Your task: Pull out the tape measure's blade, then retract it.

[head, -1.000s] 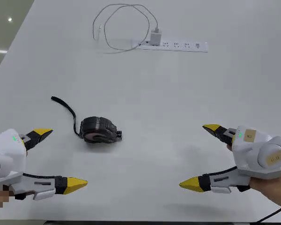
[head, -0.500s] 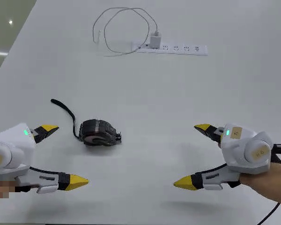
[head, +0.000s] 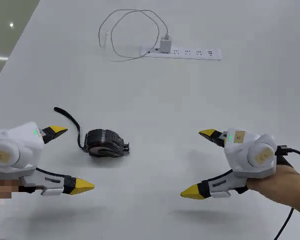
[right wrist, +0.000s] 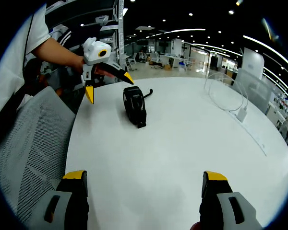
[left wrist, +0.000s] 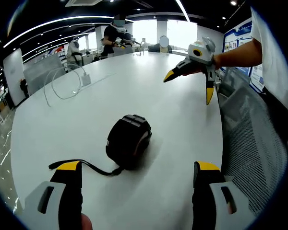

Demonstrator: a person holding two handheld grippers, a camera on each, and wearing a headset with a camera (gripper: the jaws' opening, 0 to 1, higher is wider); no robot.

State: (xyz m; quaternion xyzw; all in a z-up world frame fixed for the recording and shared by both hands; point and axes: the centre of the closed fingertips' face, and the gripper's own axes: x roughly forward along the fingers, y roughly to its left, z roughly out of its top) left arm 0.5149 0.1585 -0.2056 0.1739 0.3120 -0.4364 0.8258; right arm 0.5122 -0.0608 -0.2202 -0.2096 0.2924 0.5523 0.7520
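Black plastic, rubber-edged: the tape measure (head: 106, 143) lies on its side on the white counter (head: 155, 100), between my two grippers and nearer the left one, with no blade drawn out. My left gripper (head: 79, 158) is spread wide and carries nothing. My right gripper (head: 191, 163) is likewise wide apart and empty. Neither touches the case.

Risks, as judged:
- The case is rounded and the counter looks slick, so an off-centre pinch could skid or spin it.
- The blade hook is small. A poor hold by the right gripper could let it slip and the blade whip back.
- The wrist strap (head: 70, 119) trails toward my left gripper and could get caught in the pinch.

Count: one tape measure, one strap, two grippers, one power strip (head: 185, 51), one charger (head: 165, 44) with one looped cable.
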